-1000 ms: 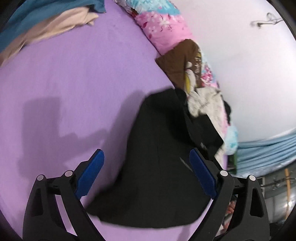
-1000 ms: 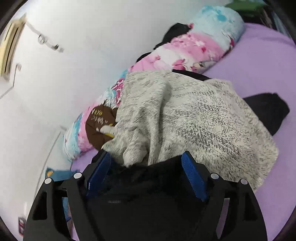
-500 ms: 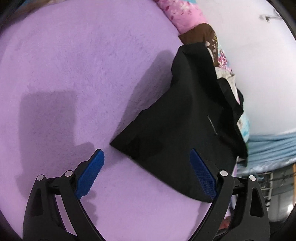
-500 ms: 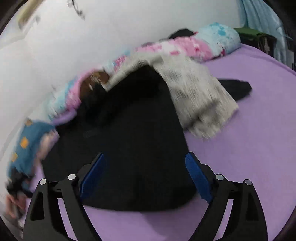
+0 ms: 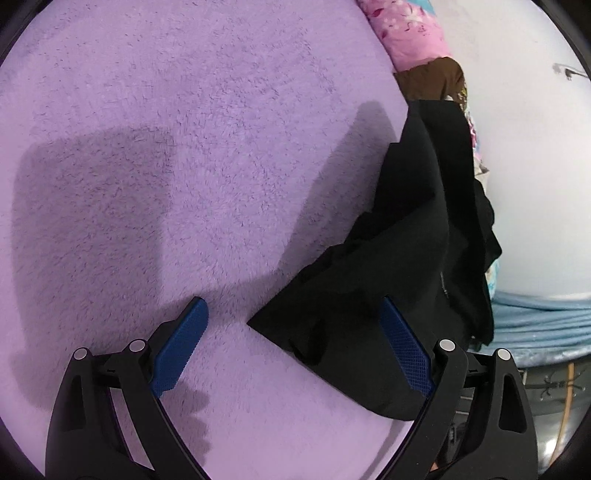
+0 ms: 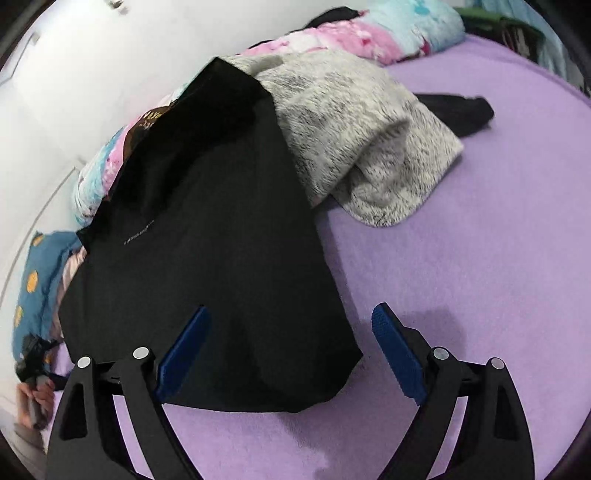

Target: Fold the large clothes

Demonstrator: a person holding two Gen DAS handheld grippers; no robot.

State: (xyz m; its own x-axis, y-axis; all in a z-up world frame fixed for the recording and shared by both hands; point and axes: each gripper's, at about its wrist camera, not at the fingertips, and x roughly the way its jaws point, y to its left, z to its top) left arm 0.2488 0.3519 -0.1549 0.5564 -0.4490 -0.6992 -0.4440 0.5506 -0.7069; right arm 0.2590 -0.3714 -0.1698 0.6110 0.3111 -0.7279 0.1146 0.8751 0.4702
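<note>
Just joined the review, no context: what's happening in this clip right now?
A person with two handheld grippers is working on folding a black garment that lies on a purple blanket. Both the left gripper and the right gripper are open, hovering over its near edge, holding nothing. The garment's far end is draped up over a pile along the wall, partly covering a grey knit sweater and a floral bolster. It looks crumpled rather than spread flat, so no fold appears made yet.

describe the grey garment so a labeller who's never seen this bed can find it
On the purple fleece bed cover, look along the floral bolster by the wall. The speckled grey-white fuzzy garment is heaped against it, right of the large black garment, which overlaps it. It alone is pale and mottled.
</note>
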